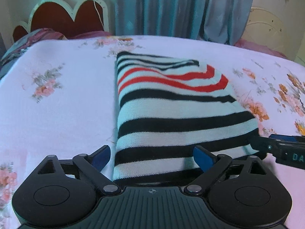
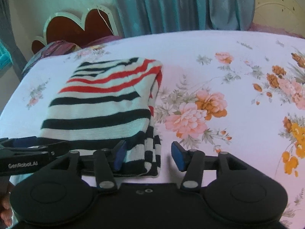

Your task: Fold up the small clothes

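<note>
Both grippers sit low and level over the bed, fingers spread wide. The left gripper straddles the near edge of the folded striped garment; the right gripper brackets its near right corner. "GenRobot.AI" marks the left gripper's side.

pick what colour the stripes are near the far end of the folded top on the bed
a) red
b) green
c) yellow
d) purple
a, the top has red stripes near its far end, with black ones along the rest of it, and both views show this.
</note>
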A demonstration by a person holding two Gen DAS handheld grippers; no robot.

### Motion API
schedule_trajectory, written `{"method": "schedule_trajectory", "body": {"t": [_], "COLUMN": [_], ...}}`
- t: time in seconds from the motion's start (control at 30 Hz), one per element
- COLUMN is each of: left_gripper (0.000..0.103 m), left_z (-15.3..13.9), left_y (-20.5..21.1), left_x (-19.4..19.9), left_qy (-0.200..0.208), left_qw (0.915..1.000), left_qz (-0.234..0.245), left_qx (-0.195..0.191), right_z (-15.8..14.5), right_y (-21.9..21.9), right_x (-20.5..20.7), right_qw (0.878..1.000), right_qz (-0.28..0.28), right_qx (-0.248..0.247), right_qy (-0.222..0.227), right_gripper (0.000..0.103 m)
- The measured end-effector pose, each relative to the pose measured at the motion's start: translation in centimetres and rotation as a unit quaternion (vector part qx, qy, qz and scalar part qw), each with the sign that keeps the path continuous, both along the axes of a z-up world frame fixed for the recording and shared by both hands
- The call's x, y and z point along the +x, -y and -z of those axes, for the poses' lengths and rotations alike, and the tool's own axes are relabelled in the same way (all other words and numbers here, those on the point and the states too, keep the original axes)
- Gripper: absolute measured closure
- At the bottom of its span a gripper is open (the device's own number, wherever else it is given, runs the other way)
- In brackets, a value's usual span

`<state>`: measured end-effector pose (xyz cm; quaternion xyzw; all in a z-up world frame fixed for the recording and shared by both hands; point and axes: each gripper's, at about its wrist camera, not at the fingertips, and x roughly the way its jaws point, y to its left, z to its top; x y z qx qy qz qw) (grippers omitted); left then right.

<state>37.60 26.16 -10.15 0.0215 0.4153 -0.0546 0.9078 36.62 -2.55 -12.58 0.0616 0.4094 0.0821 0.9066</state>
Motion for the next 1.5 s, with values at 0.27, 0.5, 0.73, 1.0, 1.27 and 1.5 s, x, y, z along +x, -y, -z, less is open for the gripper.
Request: {"method": "schedule_trajectory", "body": {"t": [0.27,0.5,0.73,1.0,1.27,1.5], "left_gripper": [0.0,0.0,0.0,0.0,0.0,0.0], "left_z": [-4.0,-6.1,-8.2,-9.3,-10.4,-11.9], "left_y": [0.9,1.8,3.0,4.5,5.2,5.5], "left_x": [-3.5,-7.5,-11.8,-16.4,-20.2,-23.3], "left_qy": [0.016,0.007,0.028,0.039,0.049,0.088], "left_qw": [0.9996,0.9968,0.9958,0.9947,0.9943,0.9894], "left_qz": [-0.017,-0.061,-0.071,-0.079,-0.083,-0.104], "left_qx": [0.017,0.052,0.05,0.053,0.046,0.049], "right_z": [-3.6,-5.6,-7.1,-8.7,-9.7,-11.0], "right_y": [1.5,2.7,3.7,5.5,6.4,6.8], "right_x": [-3.5,-7.0,-10.7,-14.5,-17.6,-19.8], "right_qw": [0.999,0.998,0.996,0.993,0.991,0.988], "right_qz": [-0.019,-0.035,-0.06,-0.068,-0.08,-0.084], "right_qx": [0.015,0.031,0.032,0.033,0.028,0.037], "right_qy": [0.033,0.05,0.066,0.092,0.109,0.123], "right_gripper": [0.043,0.042,0.037,0.033,0.031,0.029]}}
